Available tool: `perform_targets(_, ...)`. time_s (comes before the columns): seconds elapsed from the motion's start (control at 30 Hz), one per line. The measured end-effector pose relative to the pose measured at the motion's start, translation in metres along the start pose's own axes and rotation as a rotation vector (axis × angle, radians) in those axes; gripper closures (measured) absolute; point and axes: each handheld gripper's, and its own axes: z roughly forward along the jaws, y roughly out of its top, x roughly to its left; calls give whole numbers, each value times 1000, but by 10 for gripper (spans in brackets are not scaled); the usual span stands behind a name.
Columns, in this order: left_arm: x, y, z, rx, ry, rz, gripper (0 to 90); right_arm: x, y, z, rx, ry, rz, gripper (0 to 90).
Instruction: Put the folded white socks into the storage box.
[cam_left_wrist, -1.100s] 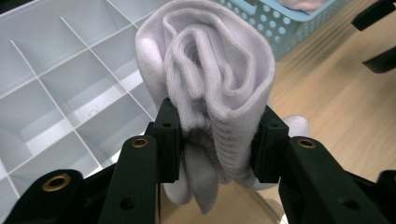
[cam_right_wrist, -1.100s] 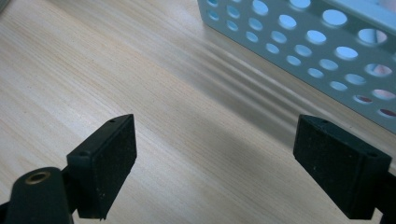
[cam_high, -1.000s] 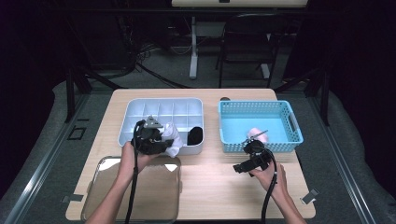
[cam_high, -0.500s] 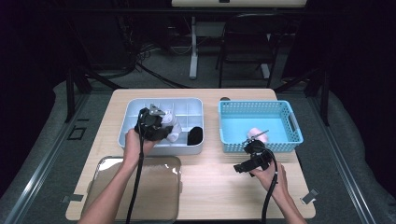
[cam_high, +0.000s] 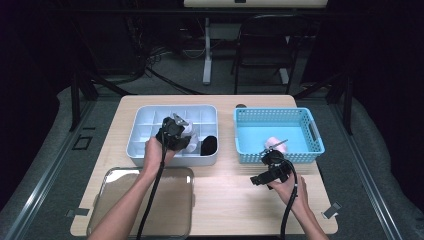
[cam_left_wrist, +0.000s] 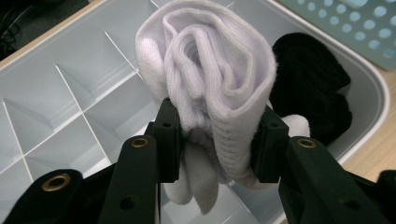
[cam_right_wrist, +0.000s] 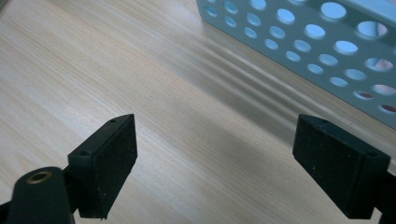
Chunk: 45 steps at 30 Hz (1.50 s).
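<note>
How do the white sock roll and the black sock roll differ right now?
The white sock roll is clamped between the jaws of the left gripper and held above the divided tray; the black sock roll lies inside a compartment at the tray's near right corner, with no gripper on it. The white one's rolled end faces the left gripper's camera, showing its layers; the black one's folds are too dark to tell. Both are rolled-up socks.
</note>
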Motion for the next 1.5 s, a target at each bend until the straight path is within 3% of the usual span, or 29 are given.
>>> perform_targets(0.17, -6, -2, 7, 20, 8, 37, 614, -1, 0, 1, -4, -3, 4, 132)
perform_targets(0.4, -11, -6, 13, 41, -8, 45, 614, -1, 0, 0, 0, -3, 2, 131)
perform_targets(0.67, -12, -6, 12, 70, 35, 48, 614, 0, 0, 1, 2, 7, 12, 132)
perform_targets(0.8, -11, -7, 17, 71, -1, 36, 614, 1, 0, 1, 1, 6, 10, 132)
perform_targets(1.03, -13, -7, 28, 114, -33, 39, 613, 0, 0, 3, 7, 5, 7, 131)
perform_targets(1.27, -9, -6, 32, 150, -91, 23, 598, 2, 0, 3, 20, 4, 2, 131)
perform_targets(1.5, 3, 2, 18, 141, -173, -42, 346, 0, 0, 2, 23, 5, 3, 133)
